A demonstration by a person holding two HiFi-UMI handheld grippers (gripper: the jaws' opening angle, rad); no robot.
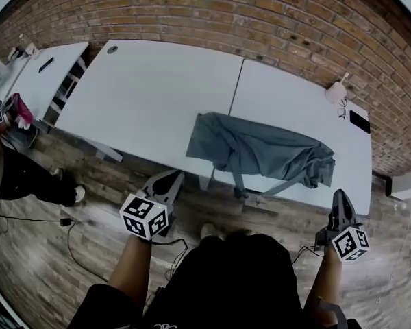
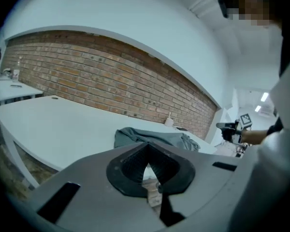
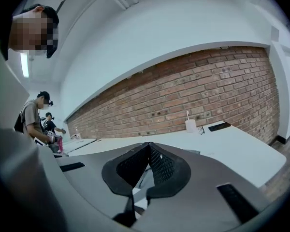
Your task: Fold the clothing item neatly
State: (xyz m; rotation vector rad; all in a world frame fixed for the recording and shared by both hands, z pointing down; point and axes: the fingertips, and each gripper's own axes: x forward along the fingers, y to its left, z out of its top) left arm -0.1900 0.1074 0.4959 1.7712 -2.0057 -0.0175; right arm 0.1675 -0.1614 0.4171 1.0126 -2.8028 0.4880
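Note:
A grey-green garment (image 1: 260,149) lies crumpled in a long heap on the white table (image 1: 151,94), close to its near edge and right of the middle. My left gripper (image 1: 174,176) hangs over the floor just short of the table edge, left of the garment, shut and empty. My right gripper (image 1: 341,195) is off the table's near right corner, also shut with nothing in it. In the left gripper view the closed left gripper (image 2: 147,148) points toward the garment (image 2: 150,136), still apart from it. The right gripper (image 3: 149,148) looks level across the tabletop.
A white cup (image 1: 335,91), glasses (image 1: 342,108) and a black phone (image 1: 359,120) sit at the table's far right by the brick wall. A second white table (image 1: 41,74) and another person (image 1: 14,173) are at the left. Cables (image 1: 27,218) lie on the wooden floor.

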